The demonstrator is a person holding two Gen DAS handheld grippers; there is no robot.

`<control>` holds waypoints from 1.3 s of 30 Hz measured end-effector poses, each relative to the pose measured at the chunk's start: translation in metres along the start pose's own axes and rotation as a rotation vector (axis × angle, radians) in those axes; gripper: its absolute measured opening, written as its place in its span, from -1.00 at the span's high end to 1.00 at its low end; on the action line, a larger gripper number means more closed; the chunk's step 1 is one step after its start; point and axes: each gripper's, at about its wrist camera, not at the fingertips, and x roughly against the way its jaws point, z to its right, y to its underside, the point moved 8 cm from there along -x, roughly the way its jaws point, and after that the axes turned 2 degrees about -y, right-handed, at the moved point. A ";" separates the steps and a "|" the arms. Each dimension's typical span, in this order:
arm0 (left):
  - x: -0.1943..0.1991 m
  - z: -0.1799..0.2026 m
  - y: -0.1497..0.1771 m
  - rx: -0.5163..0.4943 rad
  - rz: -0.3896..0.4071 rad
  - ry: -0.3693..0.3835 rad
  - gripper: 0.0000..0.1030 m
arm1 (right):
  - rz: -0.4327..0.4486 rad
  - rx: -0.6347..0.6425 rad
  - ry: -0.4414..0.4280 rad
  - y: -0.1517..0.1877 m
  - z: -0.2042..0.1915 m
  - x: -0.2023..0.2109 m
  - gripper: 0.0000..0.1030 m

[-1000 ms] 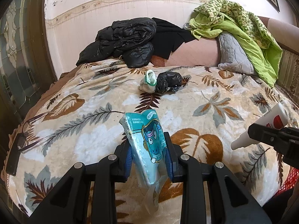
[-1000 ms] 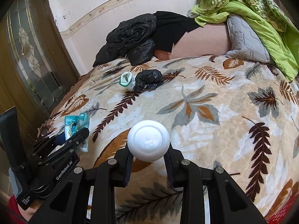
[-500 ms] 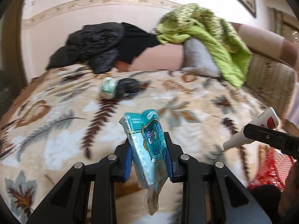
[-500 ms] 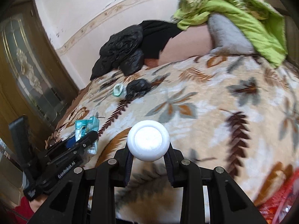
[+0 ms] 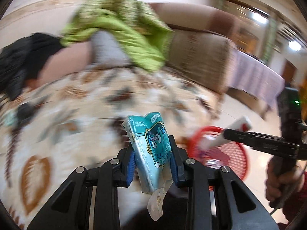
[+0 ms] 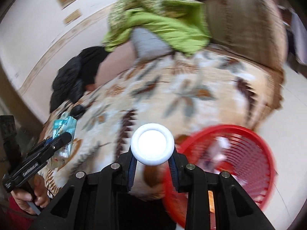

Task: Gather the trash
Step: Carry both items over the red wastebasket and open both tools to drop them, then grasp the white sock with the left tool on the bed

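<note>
My left gripper is shut on a crumpled teal drink carton with a cartoon animal on it; the carton also shows in the right wrist view. My right gripper is shut on a white bottle, seen end-on; in the left wrist view the bottle has a red mark and hangs over a red mesh basket. The basket stands on the floor at the lower right, beside the bed. A black bag and a small green-white item lie blurred far on the bed.
The bed has a leaf-patterned blanket. A green quilt, a grey pillow and black jackets are piled at its head. A brown sofa and a table with a purple cloth stand to the right.
Both grippers have swung to the right with their loads, away from the bed's middle. The red basket has come into view, and the white bottle is now over it.
</note>
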 end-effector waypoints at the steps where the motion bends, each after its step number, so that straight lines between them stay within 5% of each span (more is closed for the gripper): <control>1: -0.008 0.022 -0.003 -0.023 -0.015 0.041 0.44 | 0.005 -0.012 0.016 0.000 0.011 0.005 0.37; 6: -0.048 0.098 -0.006 -0.073 -0.099 0.187 0.33 | -0.029 -0.067 0.084 0.004 0.057 0.015 0.32; 9: -0.063 0.115 -0.007 -0.096 -0.117 0.178 -0.12 | -0.035 -0.087 0.120 0.004 0.076 0.021 -0.09; 15: -0.056 0.093 -0.009 -0.070 -0.103 0.145 -0.12 | 0.007 -0.085 0.127 -0.007 0.080 0.028 -0.11; 21: -0.039 0.031 -0.006 0.016 -0.091 0.058 -0.12 | -0.007 -0.071 0.014 -0.012 0.034 0.003 -0.11; 29: 0.000 -0.079 -0.003 0.160 -0.041 -0.094 -0.12 | -0.070 0.055 -0.146 -0.018 -0.076 -0.050 -0.11; 39: 0.071 -0.279 -0.003 0.384 0.025 -0.443 -0.19 | -0.152 0.185 -0.301 -0.015 -0.198 -0.114 -0.12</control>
